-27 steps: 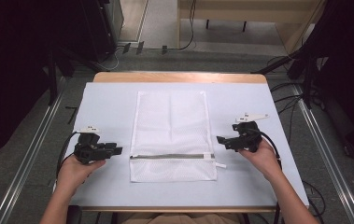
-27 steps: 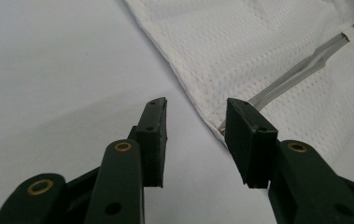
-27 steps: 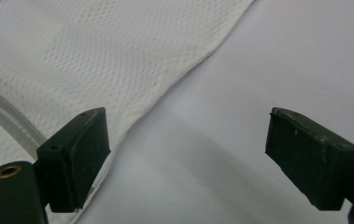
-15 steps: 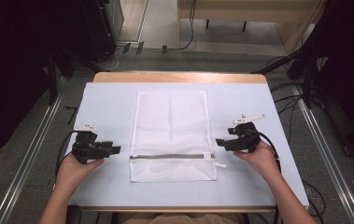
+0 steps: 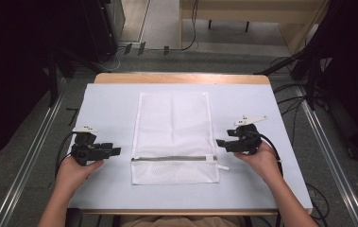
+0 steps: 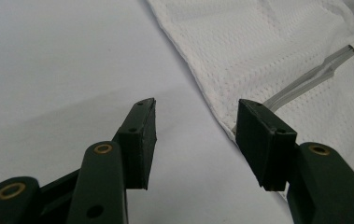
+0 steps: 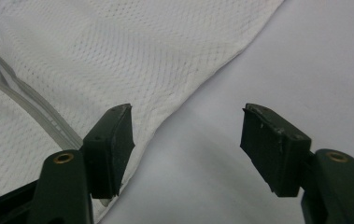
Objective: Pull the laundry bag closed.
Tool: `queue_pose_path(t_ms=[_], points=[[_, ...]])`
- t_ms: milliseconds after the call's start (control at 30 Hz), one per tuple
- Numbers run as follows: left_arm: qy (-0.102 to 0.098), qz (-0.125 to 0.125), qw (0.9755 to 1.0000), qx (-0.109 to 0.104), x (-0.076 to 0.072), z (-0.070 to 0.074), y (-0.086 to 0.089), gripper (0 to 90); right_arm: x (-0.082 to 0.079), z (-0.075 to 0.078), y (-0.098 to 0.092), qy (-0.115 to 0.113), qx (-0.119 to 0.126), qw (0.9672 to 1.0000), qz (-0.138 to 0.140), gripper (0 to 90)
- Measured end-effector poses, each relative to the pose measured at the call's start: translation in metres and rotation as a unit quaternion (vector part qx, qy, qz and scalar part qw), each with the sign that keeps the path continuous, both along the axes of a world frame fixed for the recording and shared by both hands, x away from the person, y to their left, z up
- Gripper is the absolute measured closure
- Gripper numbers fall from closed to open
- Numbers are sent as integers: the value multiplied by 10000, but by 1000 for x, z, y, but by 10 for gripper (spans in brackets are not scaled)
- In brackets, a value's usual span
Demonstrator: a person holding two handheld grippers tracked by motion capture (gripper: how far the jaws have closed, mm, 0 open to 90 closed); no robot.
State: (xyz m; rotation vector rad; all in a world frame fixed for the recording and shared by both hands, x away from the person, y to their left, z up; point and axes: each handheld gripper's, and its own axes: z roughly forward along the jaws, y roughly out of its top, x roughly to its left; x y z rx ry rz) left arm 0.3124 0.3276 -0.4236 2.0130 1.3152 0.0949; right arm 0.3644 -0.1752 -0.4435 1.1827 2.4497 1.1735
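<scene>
White mesh laundry bag [image 5: 174, 137] with a grey zipper [image 5: 173, 158] across its near end lies flat in the middle of the pale blue-grey table top [image 5: 110, 104], lengthwise away from the person. At the left, the person's left hand [image 5: 75, 172] holds the black left gripper [image 5: 116, 151] just beside the bag's left edge, level with the zipper; its jaws are spread with nothing between them, one over bare table and one at the bag's hem [image 6: 212, 100]. At the right, the right hand [image 5: 261, 161] holds the black right gripper [image 5: 220, 142] just beside the bag's right edge, jaws likewise spread and empty, one over the mesh border [image 7: 179, 93].
</scene>
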Motion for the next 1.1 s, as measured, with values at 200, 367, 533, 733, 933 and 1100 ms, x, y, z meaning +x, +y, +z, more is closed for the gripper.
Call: queue_pose_path(t_ms=[200, 367, 533, 733, 933, 1100], points=[[-36, -86, 10000, 27, 0, -1, -1, 470, 0, 2, 0, 83, 18, 10000, 22, 428], [13, -66, 10000, -12, 2, -1, 1, 461, 0, 3, 0, 156, 91, 9998, -1, 467], [-8, -16, 10000, -38, 3, -2, 3, 425, -1, 3, 3, 155, 20, 9999, 19, 465], [-57, -40, 10000, -17, 3, -1, 2, 405, -3, 2, 4, 221, 37, 9997, 14, 461], [-98, -83, 9999, -5, 3, 0, 0, 404, -5, 2, 5, 305, -2, 9995, -5, 469], [-92, -83, 9999, 21, 3, -1, 2, 397, -9, 6, 11, 228, 20, 9997, 89, 481]])
